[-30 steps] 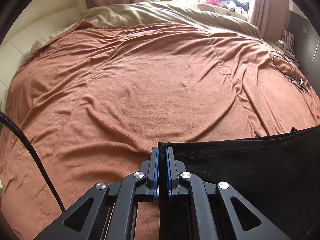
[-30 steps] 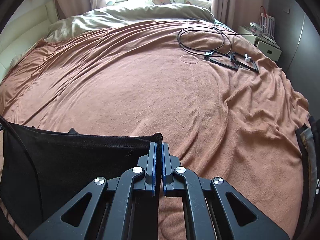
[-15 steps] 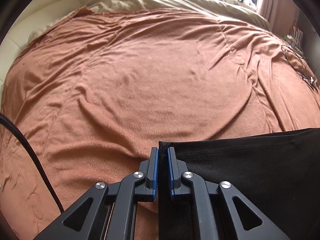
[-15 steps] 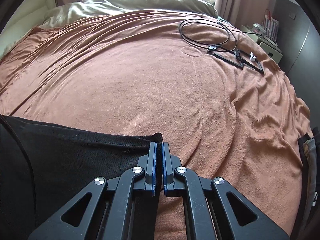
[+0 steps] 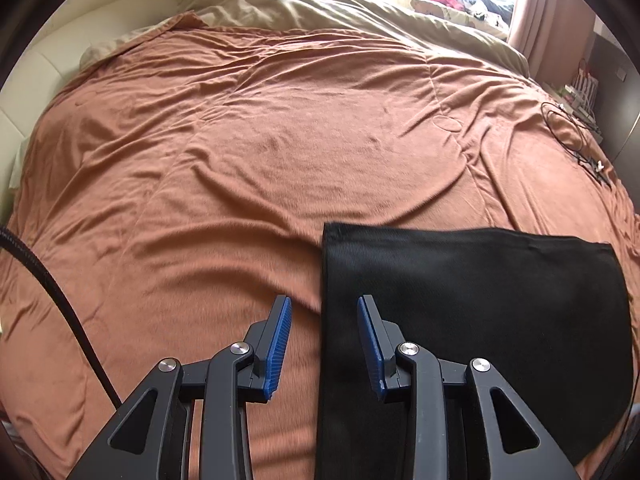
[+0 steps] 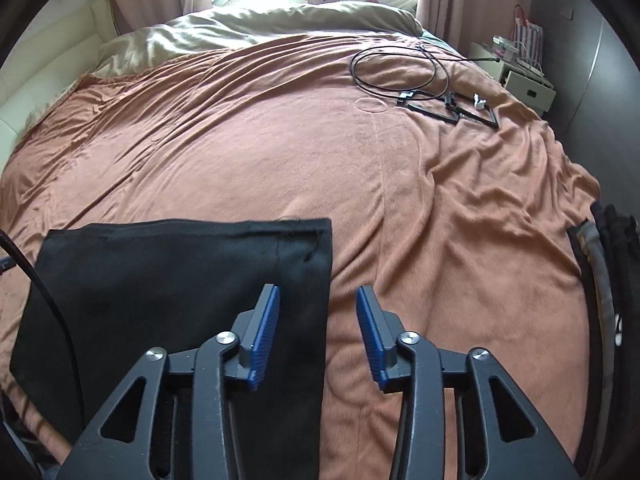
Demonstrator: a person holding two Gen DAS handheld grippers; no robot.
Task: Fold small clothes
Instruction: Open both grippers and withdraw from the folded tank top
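Black garment (image 5: 472, 300) lies flat on brown bedspread (image 5: 260, 152), one fold apparently laid; left gripper (image 5: 324, 344) and right gripper (image 6: 318, 334) opening, gripping nothing, further folds likely remain.

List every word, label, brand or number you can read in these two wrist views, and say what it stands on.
None can be read.
Black garment: no visible label or print.
Striped bag by the nightstand: any print is too small to tell.
Gripper fingers: unmarked.
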